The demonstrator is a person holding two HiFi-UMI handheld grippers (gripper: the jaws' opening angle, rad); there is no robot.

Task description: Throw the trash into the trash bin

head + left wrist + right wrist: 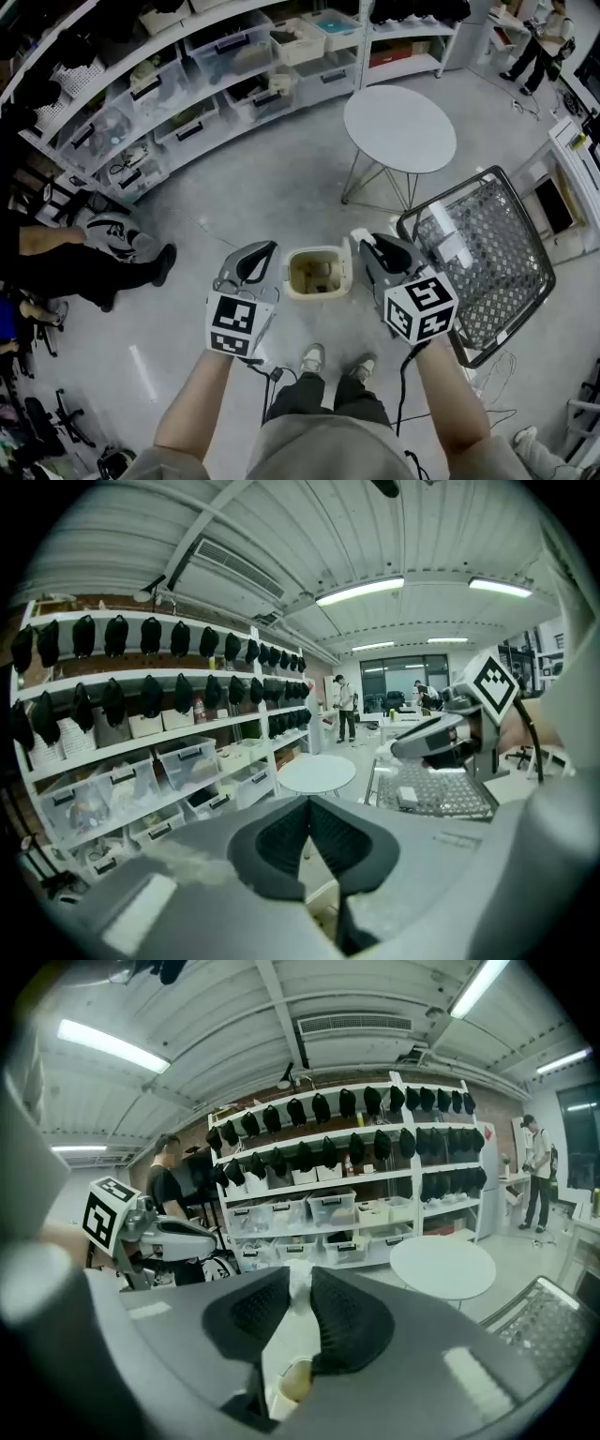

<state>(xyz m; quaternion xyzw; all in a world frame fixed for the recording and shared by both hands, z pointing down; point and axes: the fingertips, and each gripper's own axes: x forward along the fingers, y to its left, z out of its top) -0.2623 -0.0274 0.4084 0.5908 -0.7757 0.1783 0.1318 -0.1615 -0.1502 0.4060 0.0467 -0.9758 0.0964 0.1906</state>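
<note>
In the head view, a cream trash bin (317, 250) is seen standing open on the grey floor (281, 187), between the person's shoes (314, 357) and a round table (399, 128), with a wire basket (502, 281) close by on the right. The left gripper (267, 250) is held at the bin's left side and the right gripper (367, 241) at its right side, both above the floor. Each marker cube (233, 323) is printed with black-and-white squares, and no letters can be read on them. Dark labels are fixed to the storage boxes (225, 49) on the shelves (155, 54), but their print is too small to be read. In the left gripper view, the pads are shown pressed together at their tips with nothing between them, and the round table and a part of the bin are seen beyond them. In the right gripper view, a white crumpled wad of trash (298, 1282) is pinched between the pads near their tips, and the bin's open mouth is seen directly below it. Rows of dark caps (323, 1107) are hung above the shelves, and the left gripper's cube is seen at the left with its square marker turned to the camera.
</note>
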